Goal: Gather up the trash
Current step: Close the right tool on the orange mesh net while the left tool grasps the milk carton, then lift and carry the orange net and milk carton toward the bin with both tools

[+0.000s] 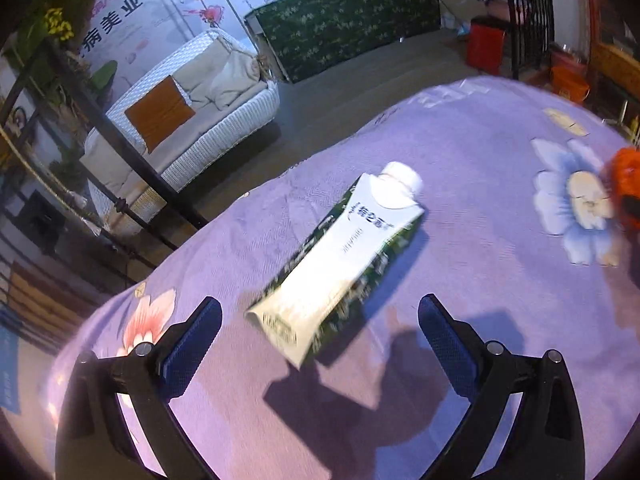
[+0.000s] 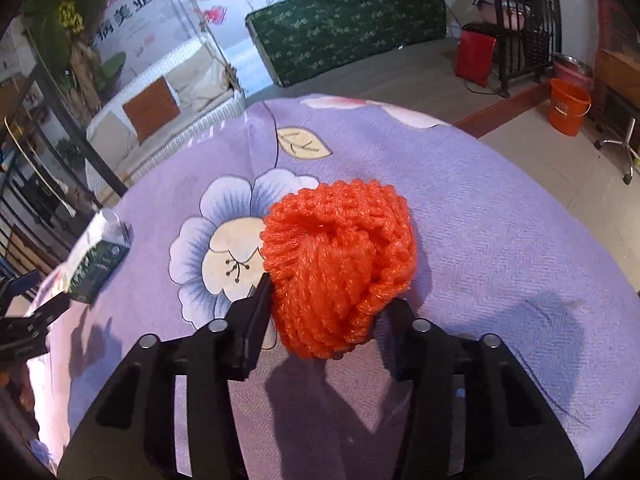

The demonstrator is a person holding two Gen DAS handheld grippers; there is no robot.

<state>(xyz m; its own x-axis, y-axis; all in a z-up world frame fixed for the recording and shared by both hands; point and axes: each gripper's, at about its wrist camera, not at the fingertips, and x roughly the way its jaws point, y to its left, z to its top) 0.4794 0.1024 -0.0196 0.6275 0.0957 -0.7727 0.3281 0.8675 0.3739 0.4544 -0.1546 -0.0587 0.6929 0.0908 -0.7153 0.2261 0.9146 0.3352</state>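
Observation:
A white and green drink carton [image 1: 340, 256] with a white cap lies on its side on the purple flowered tablecloth [image 1: 460, 152]. My left gripper [image 1: 320, 316] is open, its blue fingers on either side of the carton's bottom end, not touching it. My right gripper [image 2: 328, 300] is shut on an orange foam net [image 2: 340, 264], bunched between its black fingers just above the cloth. The net also shows at the right edge of the left wrist view [image 1: 626, 188], and the carton [image 2: 96, 256] at the left of the right wrist view, with the left gripper [image 2: 28, 308] beside it.
The table's cloth [image 2: 480, 208] ends close behind the items. Beyond stand a white wicker sofa [image 1: 192, 120], a green-covered counter [image 1: 348, 20], a red box [image 2: 476, 56], an orange bucket [image 2: 568, 106] and black metal railings [image 1: 120, 168].

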